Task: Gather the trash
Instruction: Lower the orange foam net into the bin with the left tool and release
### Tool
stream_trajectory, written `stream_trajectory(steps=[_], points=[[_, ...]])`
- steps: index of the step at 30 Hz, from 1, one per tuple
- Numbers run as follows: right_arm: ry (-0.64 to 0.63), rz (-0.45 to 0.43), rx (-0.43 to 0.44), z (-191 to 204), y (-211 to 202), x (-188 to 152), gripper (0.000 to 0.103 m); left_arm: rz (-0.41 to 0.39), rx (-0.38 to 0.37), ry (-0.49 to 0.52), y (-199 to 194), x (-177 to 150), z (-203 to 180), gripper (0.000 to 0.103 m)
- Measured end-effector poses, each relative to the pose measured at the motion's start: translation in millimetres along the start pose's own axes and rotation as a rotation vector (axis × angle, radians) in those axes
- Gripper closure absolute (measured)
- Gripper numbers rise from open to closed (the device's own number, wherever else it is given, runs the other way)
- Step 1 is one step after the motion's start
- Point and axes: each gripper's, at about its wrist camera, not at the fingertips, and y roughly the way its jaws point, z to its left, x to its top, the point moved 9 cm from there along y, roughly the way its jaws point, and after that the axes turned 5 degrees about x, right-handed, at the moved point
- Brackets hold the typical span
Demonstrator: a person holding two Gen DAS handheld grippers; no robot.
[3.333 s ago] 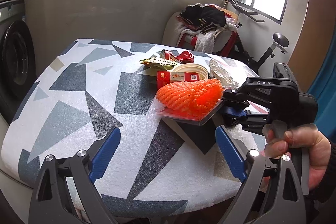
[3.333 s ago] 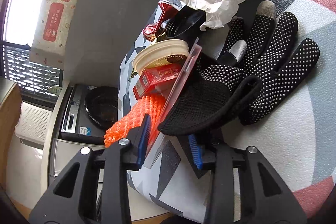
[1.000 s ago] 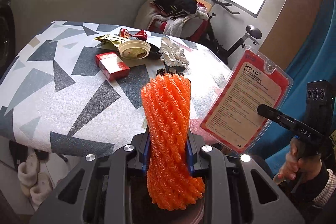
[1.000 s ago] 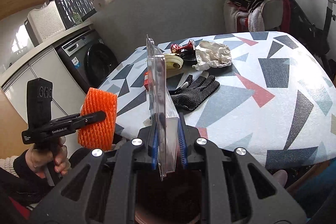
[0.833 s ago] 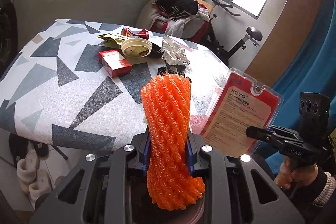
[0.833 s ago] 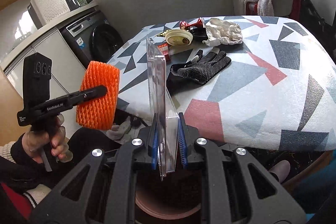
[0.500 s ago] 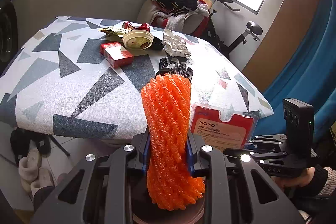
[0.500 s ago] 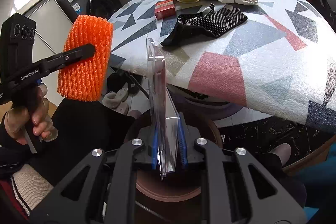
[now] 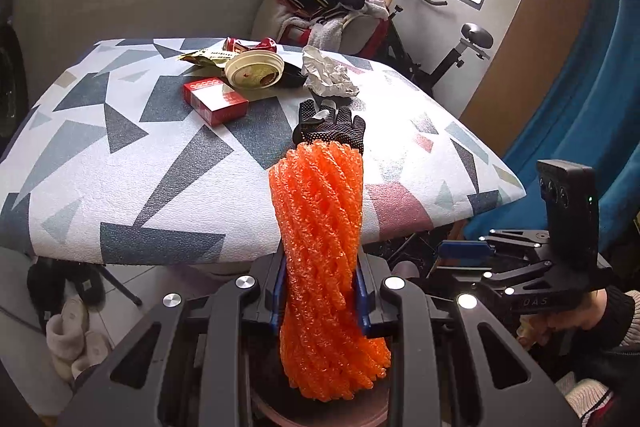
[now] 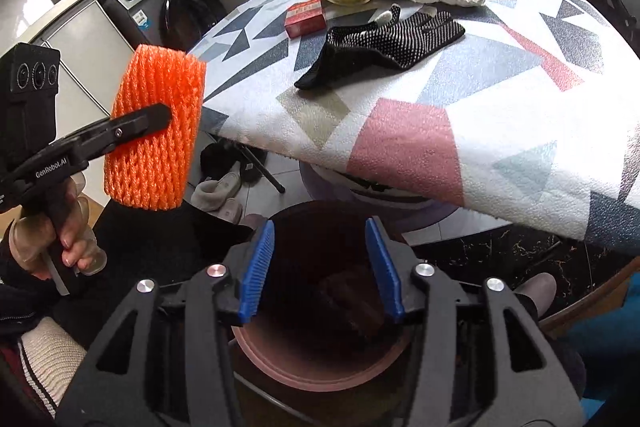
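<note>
My left gripper [image 9: 320, 291] is shut on an orange foam net sleeve [image 9: 326, 259] and holds it upright off the table's near edge; the sleeve also shows in the right wrist view [image 10: 156, 131]. My right gripper [image 10: 320, 267] is open and empty, directly above a brown bin [image 10: 316, 367]. A dark shape that may be the plastic package lies inside the bin. On the table [image 9: 120, 187] lie a black dotted glove [image 10: 384, 39], a red box [image 9: 214, 101], a round lid [image 9: 254, 69], crumpled paper [image 9: 328, 77] and a crushed red can [image 9: 250, 45].
Slippers [image 10: 218, 193] and a stand leg are on the floor under the table edge. A washing machine [image 10: 176, 11] stands at the left. A chair piled with clothes [image 9: 332, 11] and an exercise bike [image 9: 452, 47] are behind the table.
My right gripper opened and let go of the clear plastic package, which dropped out of sight towards the bin. Both grippers lowered beside the table edge. The left still holds the orange sleeve.
</note>
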Motion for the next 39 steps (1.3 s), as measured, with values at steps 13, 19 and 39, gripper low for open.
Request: stream_trajectory(steps=[13, 19, 39], points=[[-0.140, -0.214, -0.144, -26.6, -34.9, 25.2, 0.006, 0.024, -0.104, 0.134, 14.3, -21.7, -12.2, 0.075], [-0.126, -0.188, -0.163, -29.4, -24.3, 22.7, 0.006, 0.082, -0.109, 0.161, 29.9, -33.5, -20.2, 0.074], [-0.119, -0.175, -0.170, -31.5, -20.7, 20.1, 0.006, 0.070, 0.003, 0.139, 36.1, -31.0, -9.5, 0.006]])
